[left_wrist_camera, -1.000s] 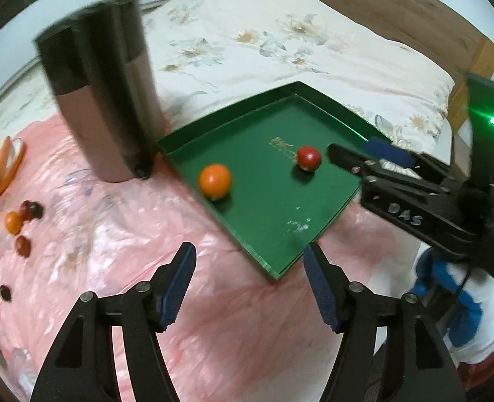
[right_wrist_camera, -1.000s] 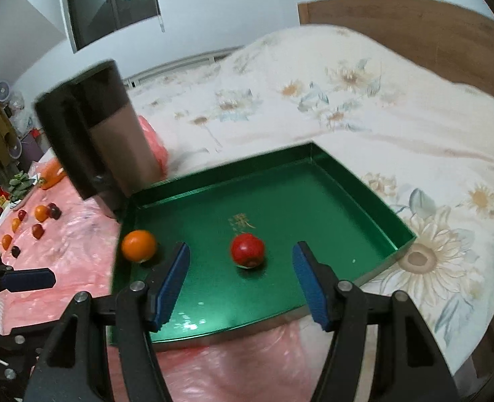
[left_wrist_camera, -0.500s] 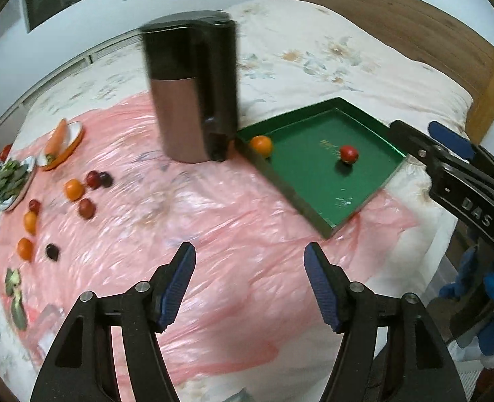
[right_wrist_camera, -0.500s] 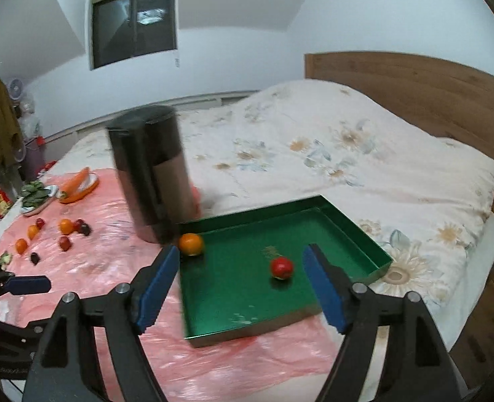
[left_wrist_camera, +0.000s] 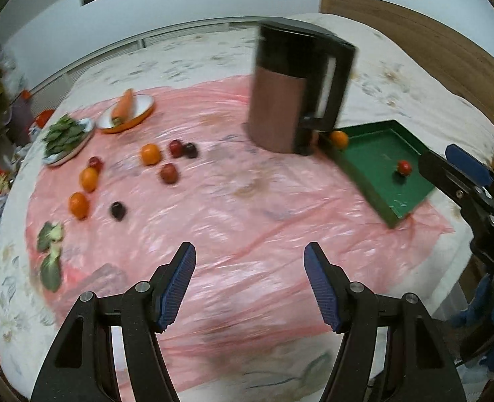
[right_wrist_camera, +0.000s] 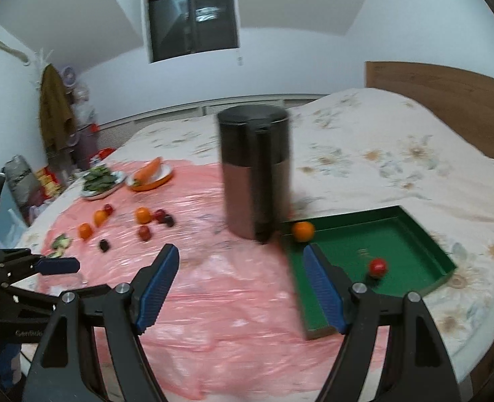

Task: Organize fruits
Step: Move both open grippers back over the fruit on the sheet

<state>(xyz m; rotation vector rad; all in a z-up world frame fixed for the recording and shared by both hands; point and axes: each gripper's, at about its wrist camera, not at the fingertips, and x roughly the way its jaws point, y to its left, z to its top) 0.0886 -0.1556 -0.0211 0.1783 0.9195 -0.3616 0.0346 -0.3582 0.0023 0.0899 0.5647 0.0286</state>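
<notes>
A green tray (left_wrist_camera: 374, 164) (right_wrist_camera: 411, 234) lies at the right on the pink sheet, holding an orange (left_wrist_camera: 339, 139) (right_wrist_camera: 303, 231) and a small red fruit (left_wrist_camera: 404, 166) (right_wrist_camera: 378, 266). Several loose oranges and dark red fruits lie at the left, among them an orange (left_wrist_camera: 151, 154) (right_wrist_camera: 143, 215) and a red fruit (left_wrist_camera: 169, 173) (right_wrist_camera: 144, 233). My left gripper (left_wrist_camera: 249, 284) is open and empty, above bare sheet. My right gripper (right_wrist_camera: 240, 284) is open and empty, near the tray's left wall; it also shows in the left wrist view (left_wrist_camera: 461, 174).
A tall black and brown canister (left_wrist_camera: 294, 87) (right_wrist_camera: 253, 167) stands beside the tray's far left corner. A plate with a carrot (left_wrist_camera: 126, 114) and a plate of greens (left_wrist_camera: 67, 135) sit at the far left. Green leaf pieces (left_wrist_camera: 50, 248) lie near the sheet's left edge.
Both grippers have pulled back from the tray and swung left, so the loose fruits and plates have come into view. Both stay open and empty.
</notes>
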